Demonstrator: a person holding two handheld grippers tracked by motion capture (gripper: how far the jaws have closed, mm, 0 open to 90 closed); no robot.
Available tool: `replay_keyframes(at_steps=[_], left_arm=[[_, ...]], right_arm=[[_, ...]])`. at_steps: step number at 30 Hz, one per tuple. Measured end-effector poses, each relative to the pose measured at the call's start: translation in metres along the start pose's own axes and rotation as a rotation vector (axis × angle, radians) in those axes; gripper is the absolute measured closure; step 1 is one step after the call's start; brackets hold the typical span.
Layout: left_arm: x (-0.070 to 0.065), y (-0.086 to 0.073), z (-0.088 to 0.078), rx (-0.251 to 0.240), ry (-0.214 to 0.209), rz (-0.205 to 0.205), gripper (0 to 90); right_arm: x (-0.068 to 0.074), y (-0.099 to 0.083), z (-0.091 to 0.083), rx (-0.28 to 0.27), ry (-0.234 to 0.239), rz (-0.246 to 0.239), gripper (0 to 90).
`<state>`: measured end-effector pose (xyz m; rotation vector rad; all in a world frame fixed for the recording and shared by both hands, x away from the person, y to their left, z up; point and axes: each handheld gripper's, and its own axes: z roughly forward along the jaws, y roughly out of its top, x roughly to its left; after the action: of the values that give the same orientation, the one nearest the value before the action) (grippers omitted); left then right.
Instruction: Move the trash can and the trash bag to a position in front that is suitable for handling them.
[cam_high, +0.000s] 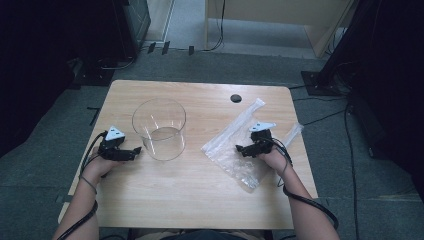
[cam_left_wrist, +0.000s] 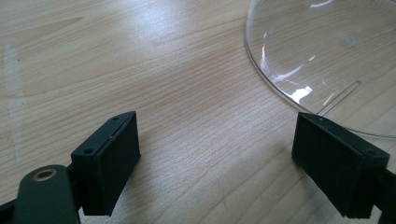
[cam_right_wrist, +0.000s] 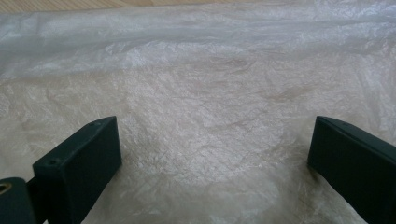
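Here both sets of jaws stand wide apart and hold nothing, each pair poised low over the wooden bench (cam_high: 200, 190).

Nearest, in the right gripper view, the right gripper (cam_right_wrist: 212, 179) hangs just over the clear plastic bag (cam_right_wrist: 201, 107). The crinkled film lies flat between and beyond the two black jaws, spreading away on every side, with a strip of bare wood at the far edge. Nothing is pinched: the film runs unbroken across the gap. Judging by this, the gripper is held low and open so that the jaws can close on a fold of the bag.

In the left gripper view, the left gripper (cam_left_wrist: 215, 165) has bare wood grain between its jaws. The glass bowl (cam_left_wrist: 322, 56) sits ahead and off to the side of the far jaw, its curved wall just beside that jaw's tip; whether they touch I cannot tell. The open stance beside the bowl reads as readiness to steady it.

In the high view, the left gripper (cam_high: 131, 151) points toward the bowl (cam_high: 159, 129) and the right gripper (cam_high: 245, 148) rests over the bag (cam_high: 235, 145), which stretches diagonally away from the jaws. Bowl and bag lie apart, so the work looks barely begun.
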<state>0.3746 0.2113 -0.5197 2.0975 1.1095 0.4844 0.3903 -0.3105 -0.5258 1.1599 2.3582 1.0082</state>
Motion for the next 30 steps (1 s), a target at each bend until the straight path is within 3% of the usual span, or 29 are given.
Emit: replay_keyframes(at_steps=[15, 16, 24, 30], left_arm=[[0.001, -0.001, -0.001, -0.005, 0.009, -0.018, 14.5], [0.002, -0.001, -0.001, 0.0, 0.043, -0.04, 14.5], [0.003, -0.003, -0.003, -0.002, 0.084, -0.077, 14.5], [0.011, 0.001, 0.001, 0.001, 0.047, -0.043, 14.4]], right_arm=[[0.0, 0.0, 0.0, -0.001, -0.001, 0.0, 2.5], [0.0, 0.0, 0.0, -0.001, 0.0, 0.0, 2.5], [0.0, -0.001, -0.001, -0.003, 0.0, -0.002, 2.5], [0.001, -0.001, -0.001, -0.001, -0.003, 0.004, 2.5]])
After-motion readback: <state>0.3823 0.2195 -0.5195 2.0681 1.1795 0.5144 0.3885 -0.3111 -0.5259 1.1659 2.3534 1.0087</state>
